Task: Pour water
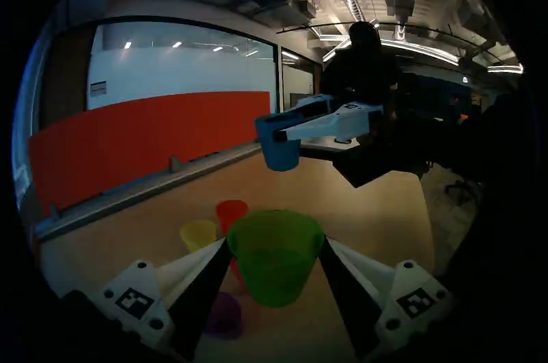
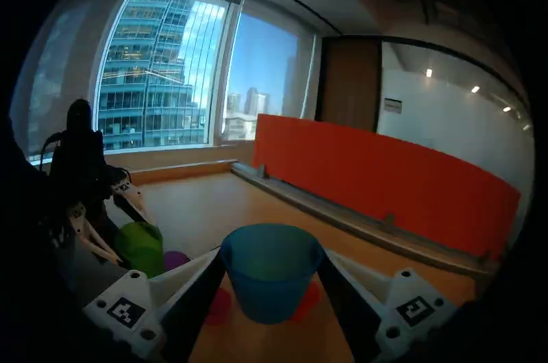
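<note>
In the left gripper view my left gripper (image 1: 274,248) is shut on an upright green cup (image 1: 275,268), held above the wooden table (image 1: 383,219). Farther off and higher, my right gripper (image 1: 286,134) holds a blue cup (image 1: 279,147), also upright. In the right gripper view that blue cup (image 2: 270,272) sits between the fingers of the right gripper (image 2: 270,257), over the table. The green cup (image 2: 140,246) shows to the left, in the left gripper (image 2: 127,222). I cannot see water in either cup.
On the table below the green cup stand a red cup (image 1: 231,212), a yellow cup (image 1: 198,233) and a purple cup (image 1: 225,314). An orange partition (image 1: 151,137) runs along the table's far edge. A person (image 1: 363,68) stands behind the right gripper.
</note>
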The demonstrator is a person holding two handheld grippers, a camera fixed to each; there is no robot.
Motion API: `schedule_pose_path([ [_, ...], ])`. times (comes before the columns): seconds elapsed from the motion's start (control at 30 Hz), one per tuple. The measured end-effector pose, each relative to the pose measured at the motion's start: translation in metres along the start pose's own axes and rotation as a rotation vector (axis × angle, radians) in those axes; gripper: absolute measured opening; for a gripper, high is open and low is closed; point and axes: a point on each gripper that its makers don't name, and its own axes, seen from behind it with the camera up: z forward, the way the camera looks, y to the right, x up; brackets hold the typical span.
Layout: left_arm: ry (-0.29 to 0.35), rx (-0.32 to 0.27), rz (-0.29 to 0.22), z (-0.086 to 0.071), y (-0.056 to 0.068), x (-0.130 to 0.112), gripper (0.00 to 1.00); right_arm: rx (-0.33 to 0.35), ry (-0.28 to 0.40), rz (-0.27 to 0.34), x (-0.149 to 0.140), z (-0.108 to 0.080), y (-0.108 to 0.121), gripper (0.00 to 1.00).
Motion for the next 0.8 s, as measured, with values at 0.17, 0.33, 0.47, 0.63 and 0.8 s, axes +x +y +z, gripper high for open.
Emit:
schedule_pose_path([
  [0.17,-0.030,-0.009,-0.001,0.002,0.001,-0.009,0.87,0.005,-0.020,0.008,-0.013,0.002,0.002,0.92],
  [0.33,-0.067,-0.029,0.004,0.006,0.004,-0.020,0.87,0.014,-0.043,0.017,-0.026,0.003,0.002,0.92],
  [0.47,-0.097,-0.042,0.017,0.010,0.007,-0.028,0.87,0.019,-0.055,0.022,-0.034,0.005,0.004,0.92],
  [0.63,-0.128,-0.062,0.019,0.014,0.012,-0.039,0.87,0.025,-0.071,0.024,-0.043,0.005,0.005,0.92],
  [0.8,-0.159,-0.082,0.024,0.017,0.018,-0.050,0.87,0.027,-0.086,0.026,-0.052,0.007,0.007,0.92],
])
